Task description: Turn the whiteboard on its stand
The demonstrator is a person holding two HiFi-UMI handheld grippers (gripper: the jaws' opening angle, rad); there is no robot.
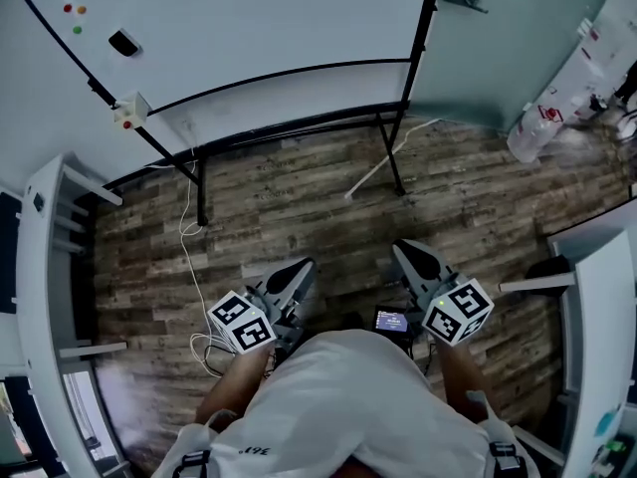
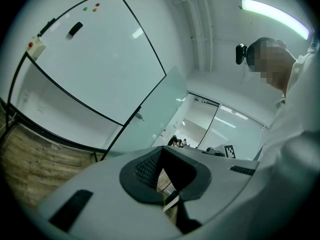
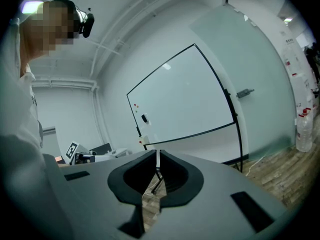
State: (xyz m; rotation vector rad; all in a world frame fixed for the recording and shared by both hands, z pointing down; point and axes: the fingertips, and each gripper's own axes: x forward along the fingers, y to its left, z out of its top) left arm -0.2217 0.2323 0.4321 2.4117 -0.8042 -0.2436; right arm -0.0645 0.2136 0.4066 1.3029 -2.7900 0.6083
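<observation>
The whiteboard (image 1: 249, 18) stands on a black stand (image 1: 202, 192) at the far side of the wooden floor. It carries a black eraser (image 1: 123, 42) and small coloured magnets (image 1: 72, 10). It also shows in the left gripper view as the whiteboard (image 2: 90, 59) up on the left, and in the right gripper view as the whiteboard (image 3: 185, 99) straight ahead. My left gripper (image 1: 299, 267) and right gripper (image 1: 408, 252) are held close to the person's body, well short of the stand. Both are shut and hold nothing, as the left gripper (image 2: 161, 156) and right gripper (image 3: 158, 154) show in their own views.
A white cable (image 1: 189, 257) trails over the floor by the stand's left leg, and a white cord (image 1: 378, 172) lies by its right leg. A glass wall with a handle (image 1: 463, 0) is behind on the right. White furniture (image 1: 40, 267) flanks both sides, and a wrapped white bundle (image 1: 557, 98) leans at the right.
</observation>
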